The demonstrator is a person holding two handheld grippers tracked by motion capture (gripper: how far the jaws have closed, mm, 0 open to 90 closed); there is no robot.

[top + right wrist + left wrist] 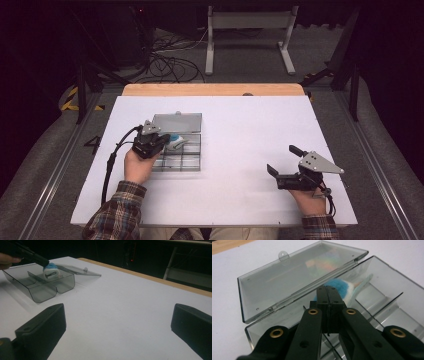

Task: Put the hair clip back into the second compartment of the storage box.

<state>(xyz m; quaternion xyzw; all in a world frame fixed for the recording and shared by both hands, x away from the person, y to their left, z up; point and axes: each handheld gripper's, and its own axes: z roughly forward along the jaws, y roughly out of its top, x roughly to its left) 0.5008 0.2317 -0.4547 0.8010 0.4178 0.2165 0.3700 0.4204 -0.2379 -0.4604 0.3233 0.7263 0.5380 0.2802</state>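
A clear grey compartment box [192, 162] lies on the left half of the white table, its lid [177, 122] folded open at the far side. My left gripper [167, 141] reaches over the box with its jaws pressed together. In the left gripper view the left gripper [328, 288] pinches the edge of a blue and white soft item [345, 288] over a far compartment of the box [387, 270]. From the right gripper view that item [51, 271] hangs at the left gripper's tip [41, 260] inside the box [50, 288]. My right gripper [284, 160] rests open at the right, holding nothing.
White table surface [240, 145] stretches between the box and the right gripper [117, 320]. A wooden strip [215, 89] runs along the far edge. Beyond it are a metal stand [250, 22] and cables [165, 65] on the floor.
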